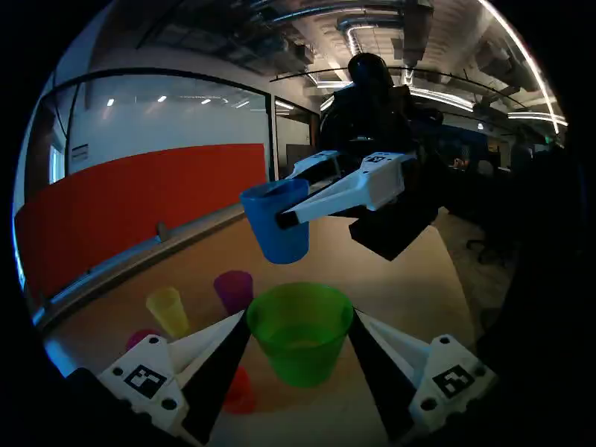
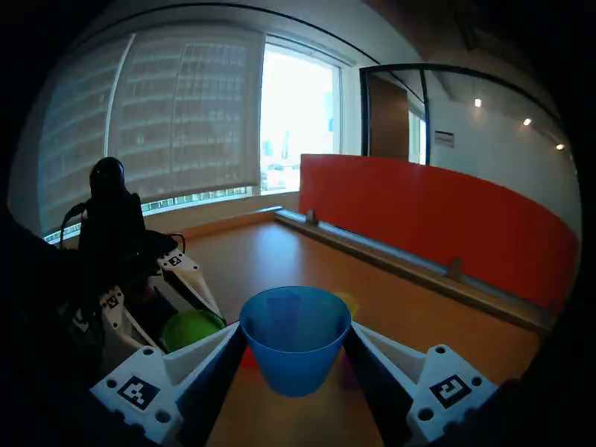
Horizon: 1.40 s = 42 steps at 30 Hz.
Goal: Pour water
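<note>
Currently both tongs sit part-closed, each clamped on a cup. Left gripper (image 1: 298,322) pinches green cup (image 1: 300,354), lower centre of left gripper view. Right gripper (image 2: 296,328) pinches blue cup (image 2: 296,357), lower centre of right gripper view. From the left gripper view, blue cup hangs just above and behind green, near upright, not touching. Water level in blue: cannot tell. Cups look like thin plastic: light, slick, squashable. Best hold is mid-wall with a moderate squeeze. Yellow cup (image 1: 169,311) and purple cup (image 1: 234,289) stand on table (image 1: 402,290).
</note>
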Motion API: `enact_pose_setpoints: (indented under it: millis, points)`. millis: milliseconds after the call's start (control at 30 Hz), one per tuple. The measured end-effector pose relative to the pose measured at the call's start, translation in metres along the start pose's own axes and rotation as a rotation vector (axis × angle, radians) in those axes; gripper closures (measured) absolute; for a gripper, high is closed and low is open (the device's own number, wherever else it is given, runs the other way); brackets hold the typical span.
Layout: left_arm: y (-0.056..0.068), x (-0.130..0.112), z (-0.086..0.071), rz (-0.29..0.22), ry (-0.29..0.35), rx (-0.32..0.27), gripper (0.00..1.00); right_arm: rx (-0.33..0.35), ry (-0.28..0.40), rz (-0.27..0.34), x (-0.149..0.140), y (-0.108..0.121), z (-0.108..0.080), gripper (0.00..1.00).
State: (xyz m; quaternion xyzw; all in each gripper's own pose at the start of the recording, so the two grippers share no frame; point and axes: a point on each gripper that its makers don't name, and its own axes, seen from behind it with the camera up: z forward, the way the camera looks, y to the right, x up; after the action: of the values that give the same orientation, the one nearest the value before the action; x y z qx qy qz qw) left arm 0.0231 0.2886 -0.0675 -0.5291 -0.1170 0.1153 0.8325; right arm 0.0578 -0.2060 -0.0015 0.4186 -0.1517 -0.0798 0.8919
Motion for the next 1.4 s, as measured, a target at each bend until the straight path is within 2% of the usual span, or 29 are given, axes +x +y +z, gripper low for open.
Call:
enact_pose_setpoints:
  millis: [400,700,967,1200,1400]
  points:
    - [0.015,-0.028,0.021,0.017,-0.102,-0.049,0.11,-0.01,-0.08,0.018,-0.038,0.013,0.002,0.1]
    - [0.017,-0.049,0.037,0.011,-0.181,-0.073,0.11,-0.009,-0.112,0.024,-0.054,0.021,0.003,0.1]
    - [0.016,-0.068,0.048,0.031,-0.267,-0.091,0.11,-0.011,-0.131,0.026,-0.067,0.028,0.004,0.1]
    - [0.016,-0.073,0.058,0.011,-0.286,-0.1,0.11,-0.006,-0.14,0.029,-0.074,0.028,0.007,0.1]
    - [0.019,-0.083,0.065,0.02,-0.313,-0.11,0.11,-0.009,-0.142,0.032,-0.076,0.032,0.008,0.1]
